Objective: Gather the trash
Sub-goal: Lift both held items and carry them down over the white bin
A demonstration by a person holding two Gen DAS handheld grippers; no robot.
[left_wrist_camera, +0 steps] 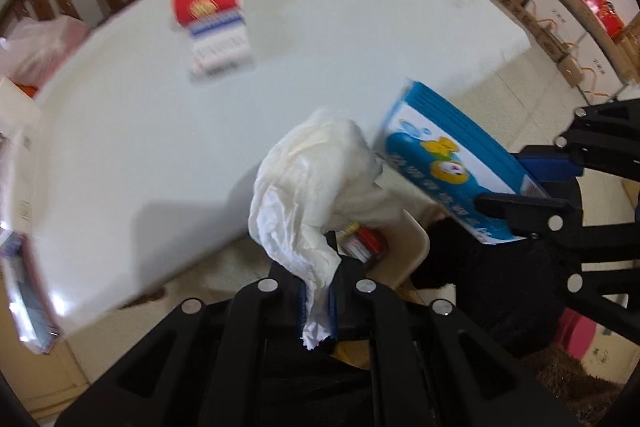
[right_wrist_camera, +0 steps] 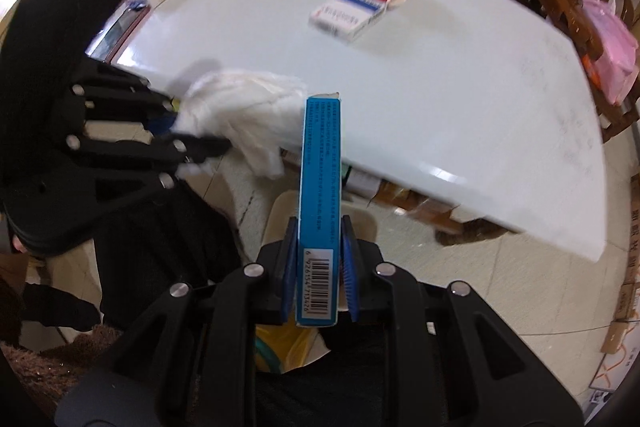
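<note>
Up front, left gripper clenches a crumpled white tissue; right gripper grips a slim blue box.

The bench is glossy white and smooth. The tissue is soft crumpled paper, the blue box printed card, the left tongs matt black plastic with metal rivets.

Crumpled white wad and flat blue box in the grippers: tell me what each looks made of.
Crumpled white wad, shut in the left gripper: soft tissue paper, matte, going by its limp folds and frayed edge.
Flat blue box, shut in the right gripper: thin printed cardboard, probably lightly glossy; sharp edges, barcode, open flap.
</note>
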